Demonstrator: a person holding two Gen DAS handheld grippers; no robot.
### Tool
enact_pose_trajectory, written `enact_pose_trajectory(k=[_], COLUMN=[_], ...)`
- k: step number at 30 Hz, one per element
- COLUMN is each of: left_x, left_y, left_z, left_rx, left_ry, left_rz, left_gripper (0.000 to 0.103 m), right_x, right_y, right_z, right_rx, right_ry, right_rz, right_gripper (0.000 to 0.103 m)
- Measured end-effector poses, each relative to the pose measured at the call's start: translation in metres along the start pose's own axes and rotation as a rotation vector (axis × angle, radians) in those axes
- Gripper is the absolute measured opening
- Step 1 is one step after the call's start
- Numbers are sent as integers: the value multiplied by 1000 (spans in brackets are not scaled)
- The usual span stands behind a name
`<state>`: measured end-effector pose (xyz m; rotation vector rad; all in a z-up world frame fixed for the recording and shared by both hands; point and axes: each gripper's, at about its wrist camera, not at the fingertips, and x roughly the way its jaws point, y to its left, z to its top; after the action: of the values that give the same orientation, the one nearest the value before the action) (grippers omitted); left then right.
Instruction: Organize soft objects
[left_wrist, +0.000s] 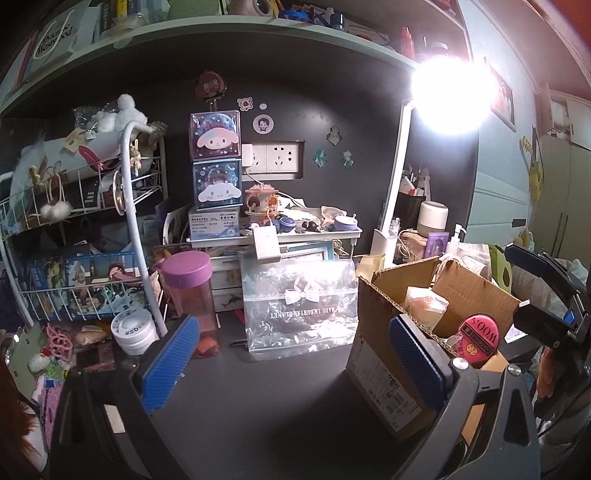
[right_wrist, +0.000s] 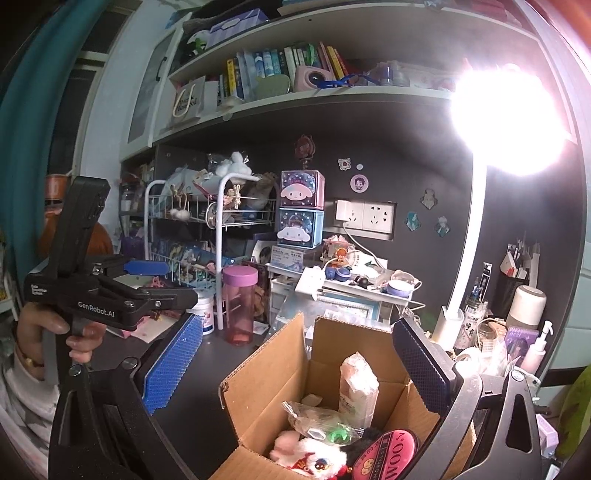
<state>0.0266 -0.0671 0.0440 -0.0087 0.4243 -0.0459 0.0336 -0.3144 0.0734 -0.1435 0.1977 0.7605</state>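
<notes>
Nearest the lens in the right wrist view, the right gripper filled the lower frame, its blue-padded jaws spread wide and holding nothing. Between and below them sat the open cardboard box, at the lower centre of the frame. Inside it lay the soft things: a white and pink plush toy at the bottom edge, a crinkled clear packet just above it, a wrapped pale roll standing upright against the back wall, and a round pink badge at the lower right. None of these touched the jaws.

At the left of that frame a hand held the left gripper, seen from the side.

In the left wrist view the left gripper also stood wide and empty, over the bare dark desk at lower centre. The cardboard box lay at the lower right, partly behind the right-hand finger, with the pink badge showing inside. A clear gift bag with a white bow stood beyond the jaws at centre, a pink-lidded bottle to its left, and a white wire rack at the left edge.
</notes>
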Motion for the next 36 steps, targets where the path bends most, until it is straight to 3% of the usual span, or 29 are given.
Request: enact_pose_trajectory(k=[36], left_x=[-1], left_y=[0], left_z=[-1], left_rx=[6], left_ry=[0], left_rz=[7], left_gripper=[102], right_x=[2], right_y=[-1], right_z=[-5], right_rx=[12], right_ry=[6], right_rz=[2], right_gripper=[103])
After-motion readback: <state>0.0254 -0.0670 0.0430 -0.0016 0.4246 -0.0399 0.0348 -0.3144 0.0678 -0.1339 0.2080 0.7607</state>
